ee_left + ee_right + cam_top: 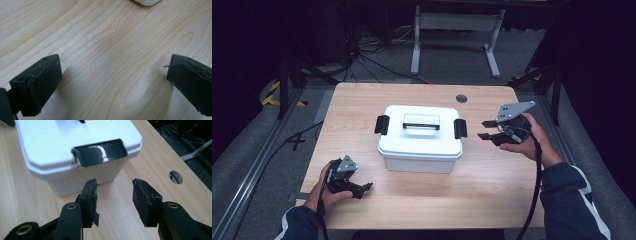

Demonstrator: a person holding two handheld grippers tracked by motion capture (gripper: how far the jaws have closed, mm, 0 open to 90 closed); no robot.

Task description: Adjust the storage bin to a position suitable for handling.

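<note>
White box (pixel 420 137) mid-table (pixel 492 195) (black latches down). Left gripper (pixel 366 188) low near front edge, jaws wide apart. Right gripper (pixel 485 129) beside right latch (pixel 460 128), jaws apart, empty.

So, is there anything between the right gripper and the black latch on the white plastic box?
Nothing: the right gripper view shows bare wooden table between the open right gripper and the white plastic box's black latch.

Light wood table (pixel 492 185), round cable hole (pixel 461 98) at the back, white latched box (pixel 420 137) sitting between both grippers.
</note>
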